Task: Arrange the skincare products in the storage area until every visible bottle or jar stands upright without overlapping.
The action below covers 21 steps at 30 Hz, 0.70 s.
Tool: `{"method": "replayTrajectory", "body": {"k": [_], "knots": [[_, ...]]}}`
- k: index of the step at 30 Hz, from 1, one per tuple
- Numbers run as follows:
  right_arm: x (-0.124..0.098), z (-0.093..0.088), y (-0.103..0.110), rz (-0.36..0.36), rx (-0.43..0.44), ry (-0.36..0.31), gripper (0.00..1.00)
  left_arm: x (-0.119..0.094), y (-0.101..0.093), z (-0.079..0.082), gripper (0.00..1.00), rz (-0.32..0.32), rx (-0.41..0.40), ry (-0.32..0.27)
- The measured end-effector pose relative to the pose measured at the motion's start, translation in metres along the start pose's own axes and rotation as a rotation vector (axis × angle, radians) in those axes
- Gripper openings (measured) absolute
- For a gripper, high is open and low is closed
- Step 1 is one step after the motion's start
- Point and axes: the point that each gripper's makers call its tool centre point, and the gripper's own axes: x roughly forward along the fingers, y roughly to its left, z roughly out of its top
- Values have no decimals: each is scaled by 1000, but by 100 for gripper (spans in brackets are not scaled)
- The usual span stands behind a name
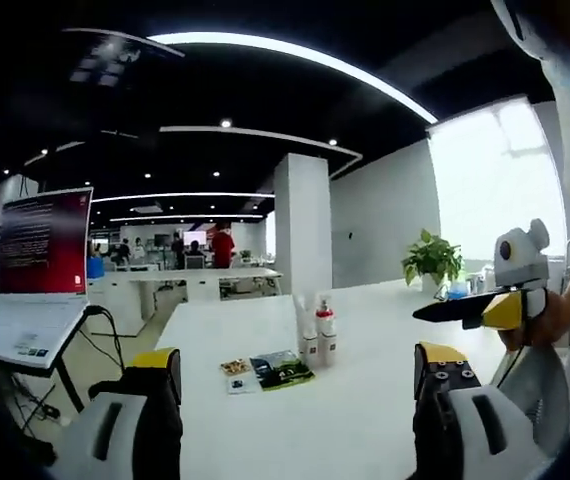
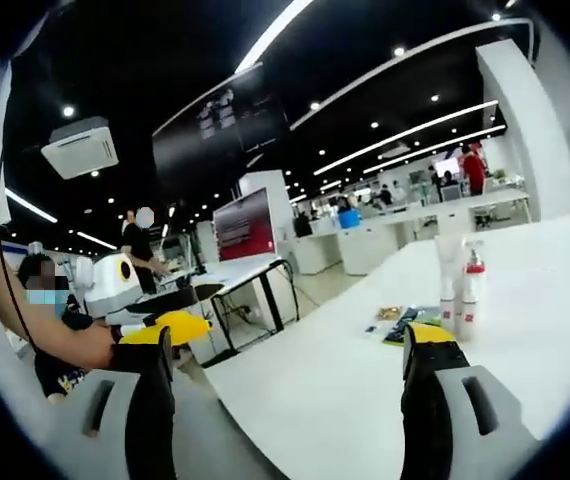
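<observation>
Two skincare bottles stand upright side by side on the white table (image 1: 365,400). One is a plain white tube (image 1: 308,336) (image 2: 448,282); the other is a white bottle with a red top (image 1: 326,334) (image 2: 472,286). My left gripper (image 1: 300,385) is open and empty, short of the bottles and above the table. My right gripper (image 2: 290,375) is open too, with the bottles beyond its right jaw. In the left gripper view the right gripper (image 1: 485,308) enters from the right, held by a hand. In the right gripper view the left gripper (image 2: 160,325) enters from the left.
A small leaflet and card (image 1: 270,371) (image 2: 405,322) lie flat in front of the bottles. A red screen on a stand (image 1: 43,243) is past the table's left edge. A potted plant (image 1: 432,262) sits at the far end. People stand in the office behind.
</observation>
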Motion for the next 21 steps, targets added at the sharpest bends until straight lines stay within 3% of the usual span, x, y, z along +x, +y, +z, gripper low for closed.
{"method": "replayTrajectory", "body": {"k": [9,21], "knots": [[-1,1,-5,-30,-41,-6,91,8,-16,-6,100,-25,27,12],[0,-2,-9,-55,-73,19,85,12,-17,-11,100,-28,20,23]]}}
